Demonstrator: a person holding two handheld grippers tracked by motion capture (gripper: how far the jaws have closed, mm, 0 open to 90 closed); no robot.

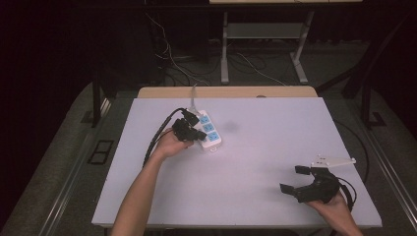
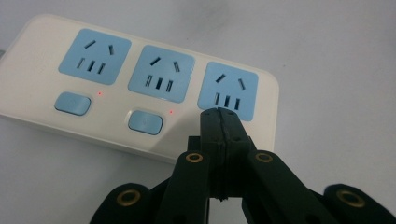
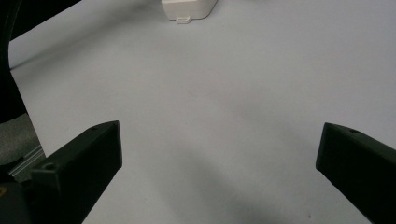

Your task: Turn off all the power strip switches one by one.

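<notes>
White three-socket power strip with blue faces (image 2: 140, 88) lay mid-table. Left gripper (image 2: 219, 116), jaws pressed together, empty, tip over third switch position; two red lamps lit. Press judged pending. Right gripper (image 3: 219, 154) spread wide, empty, idle.

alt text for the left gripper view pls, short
The left gripper, jaws shut together with nothing between them, points its tip at a white power strip lying on a pale table. The strip has three blue sockets in a row; two blue buttons show below them, each with a small red light beside it.
</notes>
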